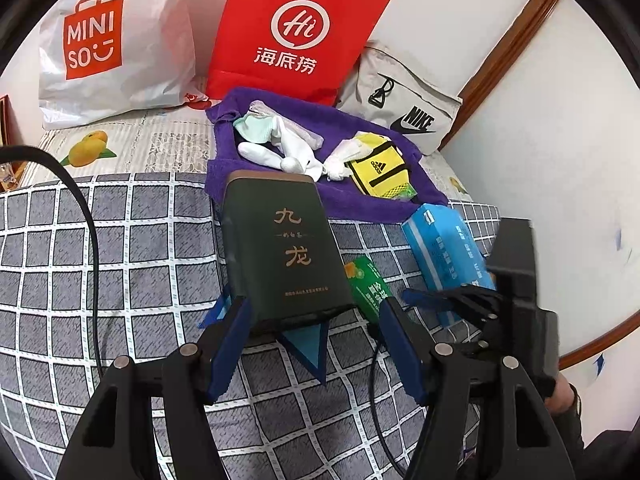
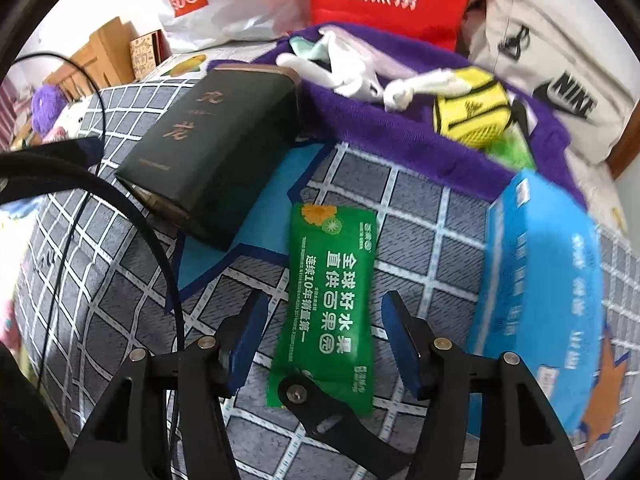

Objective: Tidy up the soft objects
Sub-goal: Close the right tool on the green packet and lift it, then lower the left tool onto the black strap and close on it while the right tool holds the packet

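Note:
A purple towel lies at the back of the bed with white socks and a yellow Adidas pouch on it. My left gripper is open around the near end of a dark green tin box. My right gripper is open over a green tissue pack. A blue tissue pack lies to the right.
The checked bedcover has a blue star patch. A white Miniso bag, a red Haidilao bag and a grey Nike bag lean on the wall. A black cable crosses left.

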A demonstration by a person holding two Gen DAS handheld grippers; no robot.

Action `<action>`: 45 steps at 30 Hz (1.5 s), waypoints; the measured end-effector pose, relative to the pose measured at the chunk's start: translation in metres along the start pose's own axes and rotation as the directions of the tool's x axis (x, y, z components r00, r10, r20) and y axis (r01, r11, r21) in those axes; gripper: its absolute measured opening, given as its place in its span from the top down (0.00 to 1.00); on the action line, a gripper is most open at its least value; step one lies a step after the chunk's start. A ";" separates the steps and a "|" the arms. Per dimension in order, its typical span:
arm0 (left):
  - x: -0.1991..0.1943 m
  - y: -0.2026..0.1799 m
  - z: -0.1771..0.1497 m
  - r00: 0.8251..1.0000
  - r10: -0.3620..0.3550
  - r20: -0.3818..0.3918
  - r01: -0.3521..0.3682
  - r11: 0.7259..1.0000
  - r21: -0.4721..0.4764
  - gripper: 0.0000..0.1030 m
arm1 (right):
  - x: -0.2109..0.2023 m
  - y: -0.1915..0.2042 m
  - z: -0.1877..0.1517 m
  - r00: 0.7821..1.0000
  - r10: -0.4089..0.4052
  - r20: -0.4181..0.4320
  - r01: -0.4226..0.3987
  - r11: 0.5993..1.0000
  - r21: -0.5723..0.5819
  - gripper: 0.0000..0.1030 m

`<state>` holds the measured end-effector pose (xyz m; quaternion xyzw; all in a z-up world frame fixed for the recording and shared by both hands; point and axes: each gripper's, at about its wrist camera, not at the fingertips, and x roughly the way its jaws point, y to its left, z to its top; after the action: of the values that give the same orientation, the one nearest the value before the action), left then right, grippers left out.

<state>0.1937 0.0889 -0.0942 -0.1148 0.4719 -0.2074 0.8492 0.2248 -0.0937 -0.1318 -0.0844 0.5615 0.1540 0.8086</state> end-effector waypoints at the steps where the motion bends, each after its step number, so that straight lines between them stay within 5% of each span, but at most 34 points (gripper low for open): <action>1: -0.001 -0.001 -0.001 1.000 0.004 -0.001 -0.004 1.000 0.000 0.38 | 0.004 -0.002 0.000 1.000 0.017 -0.010 -0.017 1.000 0.016 0.43; 4: -0.005 -0.003 -0.005 1.000 0.022 -0.006 -0.022 1.000 0.000 0.38 | 0.011 -0.004 -0.001 1.000 0.025 0.011 -0.026 0.999 0.034 0.47; 6: -0.007 -0.003 -0.009 0.999 0.038 -0.010 -0.039 0.999 -0.006 0.38 | 0.010 -0.001 -0.003 1.000 0.001 0.030 -0.001 1.000 0.011 0.64; 9: -0.011 -0.004 -0.014 0.998 0.053 -0.015 -0.053 0.998 -0.022 0.38 | 0.005 -0.002 -0.006 0.998 0.038 0.048 -0.039 0.999 0.006 0.74; 18: -0.010 -0.027 -0.038 0.997 0.060 -0.046 -0.060 0.998 0.013 0.38 | -0.043 -0.016 -0.005 0.978 0.122 0.166 -0.132 0.990 0.049 0.75; 31: 0.030 -0.074 -0.070 0.989 0.054 -0.138 -0.039 0.993 0.109 0.38 | -0.105 -0.055 -0.024 0.942 0.114 0.317 -0.157 0.981 0.111 0.75; 38: 0.066 -0.110 -0.076 0.981 0.107 -0.164 -0.059 0.959 0.276 0.38 | -0.124 -0.088 -0.067 0.944 0.063 0.324 -0.120 0.980 0.159 0.75; 45: 0.104 -0.133 -0.081 0.965 0.210 -0.159 -0.124 0.895 0.428 0.38 | -0.135 -0.131 -0.109 0.946 -0.026 0.324 -0.062 0.964 0.258 0.75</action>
<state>0.1413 -0.0771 -0.1631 0.1306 0.5084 -0.2393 0.8168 0.1305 -0.2706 -0.0491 0.0559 0.4369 0.0967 0.8925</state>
